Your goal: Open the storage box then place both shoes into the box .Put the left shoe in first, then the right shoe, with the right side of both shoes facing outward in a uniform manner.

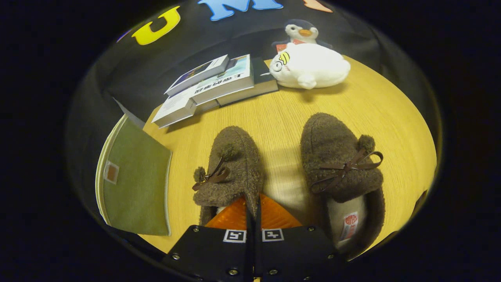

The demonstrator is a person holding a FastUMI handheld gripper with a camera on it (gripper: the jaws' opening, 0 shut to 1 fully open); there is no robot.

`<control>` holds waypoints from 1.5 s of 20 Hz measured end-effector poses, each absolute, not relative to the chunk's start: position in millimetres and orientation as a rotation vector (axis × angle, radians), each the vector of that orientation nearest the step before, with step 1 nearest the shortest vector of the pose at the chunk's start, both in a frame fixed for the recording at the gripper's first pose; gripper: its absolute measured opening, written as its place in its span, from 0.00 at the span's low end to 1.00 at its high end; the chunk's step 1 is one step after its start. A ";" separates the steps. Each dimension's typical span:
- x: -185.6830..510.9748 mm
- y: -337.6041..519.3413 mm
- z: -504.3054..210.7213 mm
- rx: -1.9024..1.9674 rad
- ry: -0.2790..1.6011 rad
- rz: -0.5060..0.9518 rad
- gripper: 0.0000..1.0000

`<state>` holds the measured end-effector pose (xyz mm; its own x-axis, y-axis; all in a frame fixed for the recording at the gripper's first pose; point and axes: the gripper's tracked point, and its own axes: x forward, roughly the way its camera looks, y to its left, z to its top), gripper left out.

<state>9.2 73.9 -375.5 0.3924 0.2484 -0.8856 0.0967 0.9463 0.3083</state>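
Between the fingers, left shoe (231,168) collar edge, hand-held gripper (253,203) pinching it, right shoe (340,164) just beside.

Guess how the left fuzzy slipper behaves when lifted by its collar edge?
The left slipper looks soft and fleecy, so probably light and floppy: the toe may droop. The gripper fingers look closed on its thin collar wall; pile could slip. Flat sole, so unlikely to roll.

My one camera, riding on the tongs

It looked forward and down along my gripper (253,203), whose fingers stood pressed together close over the table (375,113), very near the left shoe (231,168), facing the books (219,84) at the far edge.
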 end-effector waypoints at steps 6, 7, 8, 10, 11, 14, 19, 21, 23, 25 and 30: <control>17.5 85.3 -335.1 0.430 1.141 0.101 0.01; 20.5 88.3 -326.3 0.451 1.133 0.100 0.01; 23.1 91.8 -317.6 0.466 1.125 0.103 0.01; 28.1 98.8 -298.4 0.489 1.113 0.110 0.01; 30.8 102.5 -288.6 0.498 1.107 0.112 0.01; 37.9 119.0 -258.7 0.530 1.085 0.127 0.00; 49.2 159.1 -214.1 0.577 1.047 0.182 0.00; 52.8 178.9 -202.6 0.594 1.036 0.206 0.00; 56.3 199.2 -196.2 0.608 1.032 0.230 0.00; 57.9 220.2 -191.6 0.614 1.035 0.249 0.00; 59.3 274.0 -189.2 0.633 1.046 0.295 0.01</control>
